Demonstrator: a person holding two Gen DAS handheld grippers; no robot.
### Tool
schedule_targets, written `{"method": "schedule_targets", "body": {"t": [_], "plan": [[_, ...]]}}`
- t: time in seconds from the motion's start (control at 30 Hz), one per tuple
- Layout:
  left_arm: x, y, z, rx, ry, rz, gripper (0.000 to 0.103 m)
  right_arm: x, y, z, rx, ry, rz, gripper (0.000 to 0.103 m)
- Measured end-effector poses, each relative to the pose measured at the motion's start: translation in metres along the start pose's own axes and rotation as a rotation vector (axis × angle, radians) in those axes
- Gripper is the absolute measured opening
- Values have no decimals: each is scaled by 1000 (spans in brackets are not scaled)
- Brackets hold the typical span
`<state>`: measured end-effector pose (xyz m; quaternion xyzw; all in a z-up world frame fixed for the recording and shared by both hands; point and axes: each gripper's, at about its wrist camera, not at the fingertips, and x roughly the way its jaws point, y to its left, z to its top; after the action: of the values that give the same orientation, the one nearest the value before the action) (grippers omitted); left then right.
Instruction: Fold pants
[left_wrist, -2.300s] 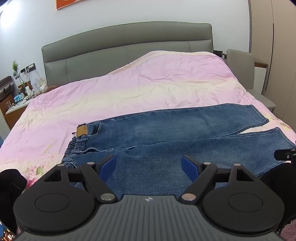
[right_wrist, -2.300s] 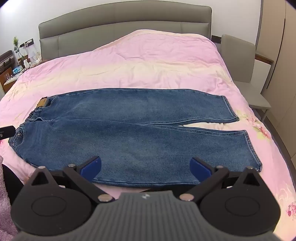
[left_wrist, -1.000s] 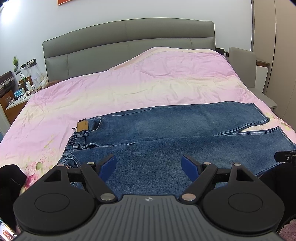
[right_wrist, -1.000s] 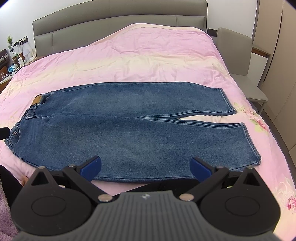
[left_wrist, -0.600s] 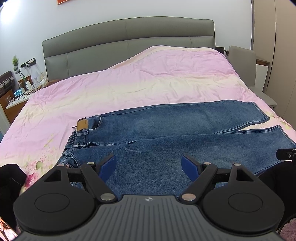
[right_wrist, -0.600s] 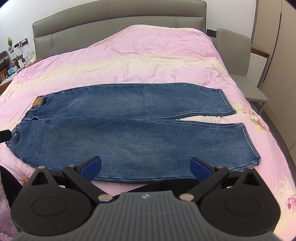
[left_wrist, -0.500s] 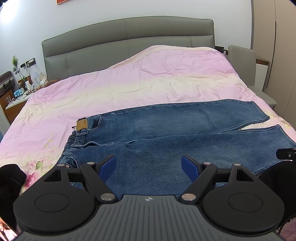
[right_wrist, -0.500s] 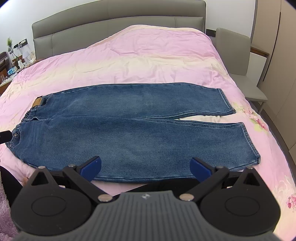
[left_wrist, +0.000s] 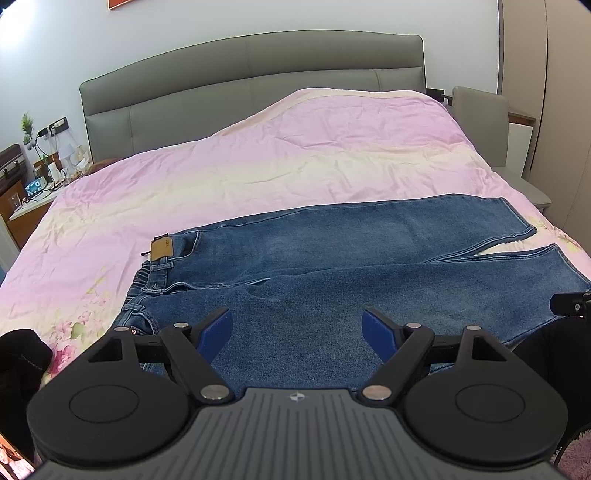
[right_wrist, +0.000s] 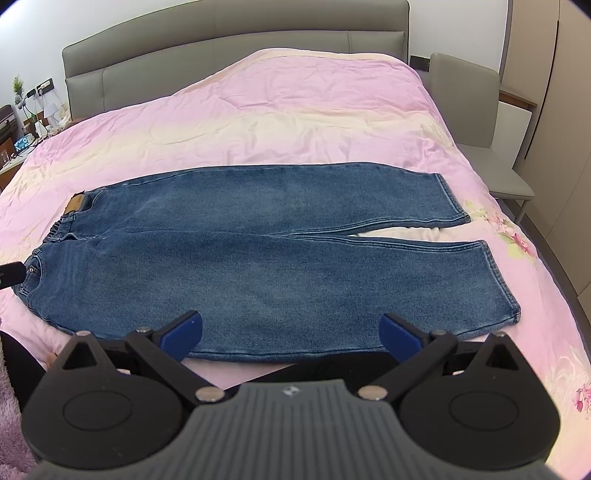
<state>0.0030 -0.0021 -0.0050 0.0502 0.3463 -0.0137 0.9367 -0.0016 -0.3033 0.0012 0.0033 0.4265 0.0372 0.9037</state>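
Observation:
Blue jeans (left_wrist: 332, 266) (right_wrist: 258, 251) lie flat across the pink bedspread, waistband with a tan patch (left_wrist: 161, 249) (right_wrist: 77, 204) to the left, both legs stretched to the right and slightly apart at the hems. My left gripper (left_wrist: 297, 330) hovers open above the near leg by the seat, holding nothing. My right gripper (right_wrist: 291, 334) hovers open over the near edge of the near leg, also holding nothing. A black part of the right gripper shows at the right edge of the left wrist view.
The pink bedspread (left_wrist: 295, 155) (right_wrist: 295, 110) covers a bed with a grey headboard (left_wrist: 251, 74). A nightstand with small items (left_wrist: 33, 184) stands at the left, a grey chair (right_wrist: 476, 122) at the right. A fuzzy purple rug (right_wrist: 7, 398) lies below.
Both views have drifted slightly over the last two seconds; the jeans lie as before and both grippers stay open.

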Motion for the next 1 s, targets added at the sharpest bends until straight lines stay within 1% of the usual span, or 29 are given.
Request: {"method": "schedule_targets", "body": {"t": [0.8, 1.0], "plan": [[2, -4, 1, 11, 13, -11, 93, -3, 0, 3, -5, 1, -11, 98], [5, -1, -1, 21, 20, -5, 93, -1, -3, 2, 11, 16, -13, 98]]}}
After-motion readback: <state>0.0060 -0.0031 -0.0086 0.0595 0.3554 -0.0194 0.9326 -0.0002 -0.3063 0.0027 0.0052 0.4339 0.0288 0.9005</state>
